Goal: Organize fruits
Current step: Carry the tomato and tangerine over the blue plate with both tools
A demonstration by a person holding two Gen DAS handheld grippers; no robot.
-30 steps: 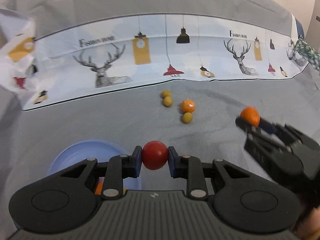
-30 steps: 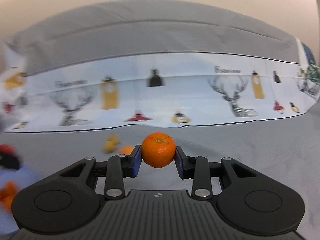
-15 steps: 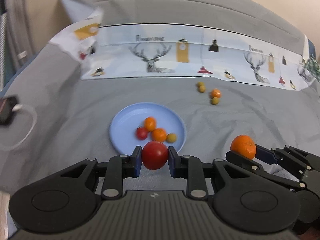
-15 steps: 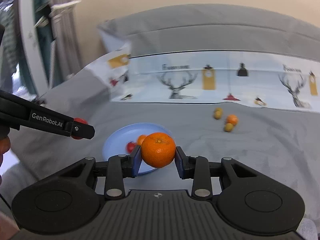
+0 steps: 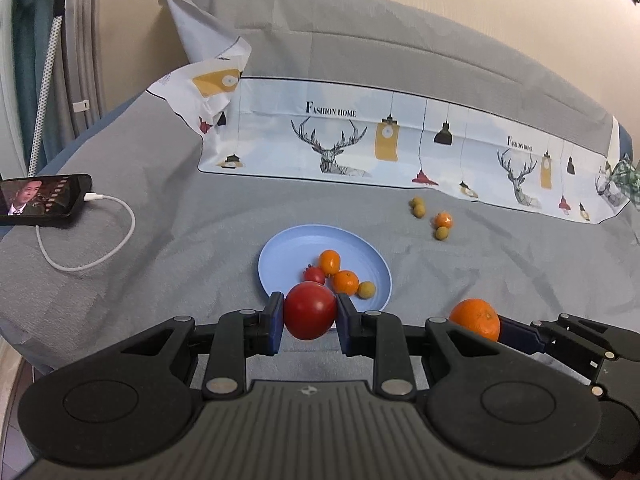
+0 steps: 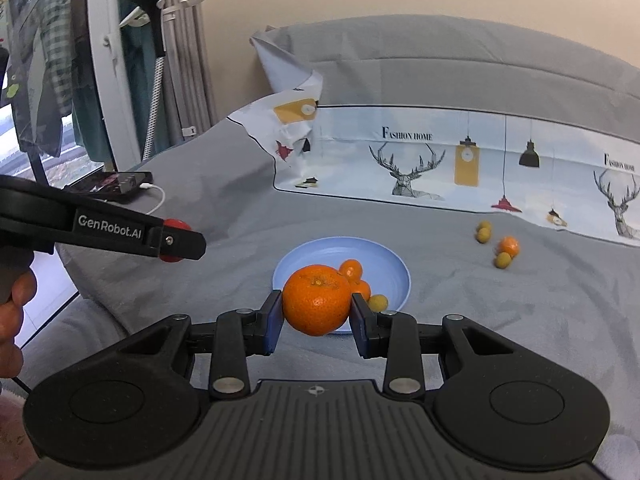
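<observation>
My left gripper (image 5: 310, 318) is shut on a red tomato (image 5: 310, 310), held above the near rim of the blue plate (image 5: 288, 256). The plate holds two small oranges, a small red fruit and a yellow-green fruit. My right gripper (image 6: 317, 310) is shut on a large orange (image 6: 317, 299), also near the plate (image 6: 384, 264). In the left wrist view the right gripper and its orange (image 5: 475, 318) are at the right. In the right wrist view the left gripper's tomato (image 6: 175, 226) shows at the left. A small orange (image 5: 443, 220) and three yellow-green fruits lie on the grey bedspread beyond the plate.
A phone (image 5: 40, 199) with a white charging cable (image 5: 104, 240) lies at the bed's left edge. A printed white sheet (image 5: 400, 148) with deer and lamps lies across the back. A clothes rack (image 6: 40, 80) and curtain stand left of the bed.
Both grippers have pulled back and risen from the loose fruits, each still holding its fruit. The plate is now in full view ahead of both.
</observation>
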